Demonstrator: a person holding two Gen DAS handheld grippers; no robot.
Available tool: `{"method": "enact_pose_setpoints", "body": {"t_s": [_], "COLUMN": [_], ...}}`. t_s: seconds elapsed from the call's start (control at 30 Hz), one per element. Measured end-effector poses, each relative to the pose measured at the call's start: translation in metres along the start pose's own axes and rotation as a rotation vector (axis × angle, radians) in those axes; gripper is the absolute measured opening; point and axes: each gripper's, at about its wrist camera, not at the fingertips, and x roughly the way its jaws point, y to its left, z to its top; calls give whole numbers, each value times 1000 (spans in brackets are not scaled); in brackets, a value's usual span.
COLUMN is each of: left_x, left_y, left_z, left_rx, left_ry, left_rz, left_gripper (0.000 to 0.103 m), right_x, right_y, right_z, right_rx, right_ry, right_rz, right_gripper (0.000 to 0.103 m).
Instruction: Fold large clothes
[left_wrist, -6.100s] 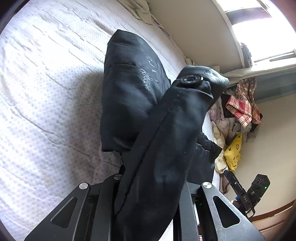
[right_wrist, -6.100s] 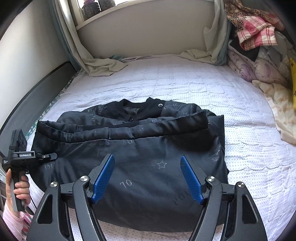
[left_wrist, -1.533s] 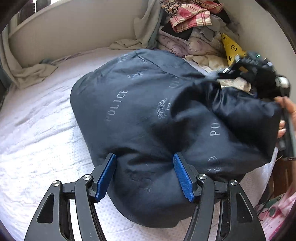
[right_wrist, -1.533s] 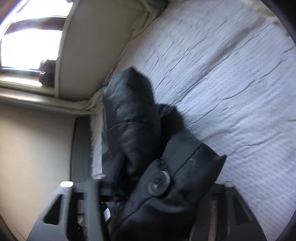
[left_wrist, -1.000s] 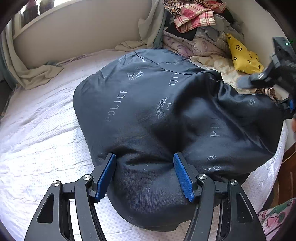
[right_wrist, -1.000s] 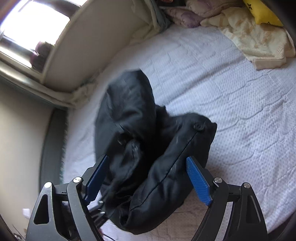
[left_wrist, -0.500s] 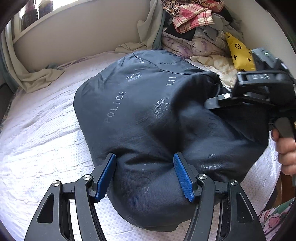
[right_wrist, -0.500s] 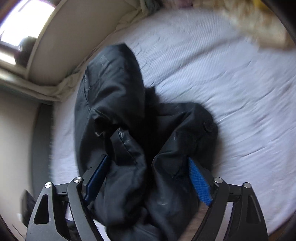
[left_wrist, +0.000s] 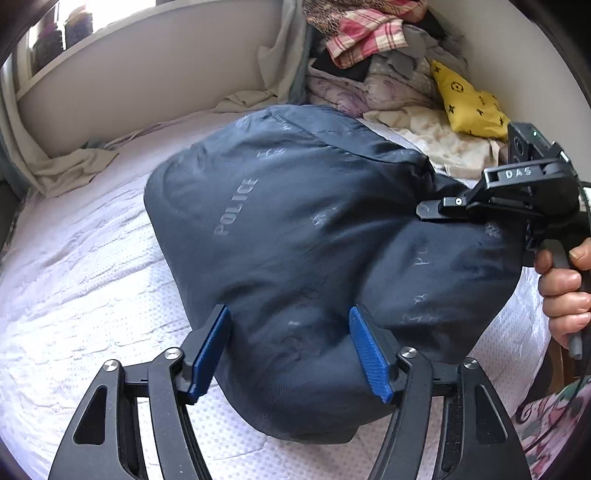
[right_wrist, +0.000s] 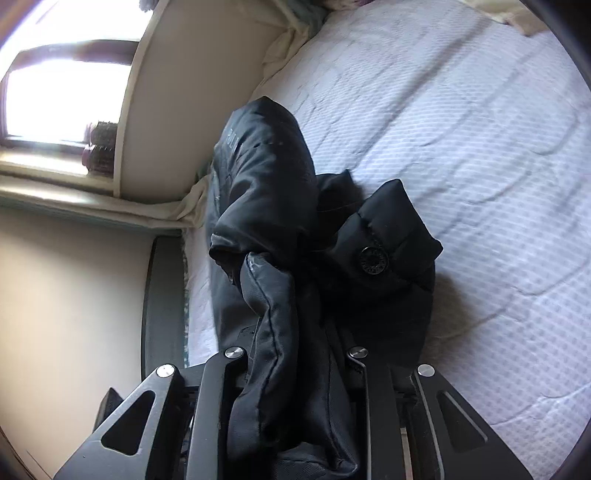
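Note:
A dark padded jacket (left_wrist: 295, 236) with faint "POLICE" print lies folded in a bulky bundle on the white bed (left_wrist: 74, 266). My left gripper (left_wrist: 290, 350) is open, its blue pads either side of the bundle's near edge. My right gripper (left_wrist: 443, 206) reaches in from the right, held by a hand, and is shut on the jacket's right edge. In the right wrist view the jacket (right_wrist: 280, 258) fills the jaws of the right gripper (right_wrist: 295, 365), and a flap with a round button (right_wrist: 373, 260) hangs over the bed.
A heap of other clothes (left_wrist: 373, 48) and a yellow printed item (left_wrist: 469, 103) sits at the bed's far right corner. A beige cloth (left_wrist: 70, 166) lies along the back wall. A window sill (right_wrist: 59, 162) is behind the bed.
The right gripper has closed on the jacket's right edge and lifted it; half a second ago it was open over the jacket. The left gripper has stayed open at the near edge.

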Motion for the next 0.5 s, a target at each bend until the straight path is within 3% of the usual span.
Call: {"method": "enact_pose_setpoints", "body": {"t_s": [0.1,0.23,0.37,0.5], "left_x": [8,3,-17,7], "left_y": [0,-2,-26,-34], "left_z": [-5,-6,-10,-20], "left_rx": [3,-20,70,90], "left_ry": [14,25,-49,-3], "left_rz": [-2,-25,8,39], "left_gripper": [83,83,80,86], "right_x": [1,13,13,17], "right_y": [-24,-46,-45,-37], "right_z": [-2,-5,-4,-11], "right_rx": [36,40,7,8], "right_ry": [6,25,11,-7], "right_rz": [-12,-89,-140,-158], "right_gripper": [17,23,25,26]}}
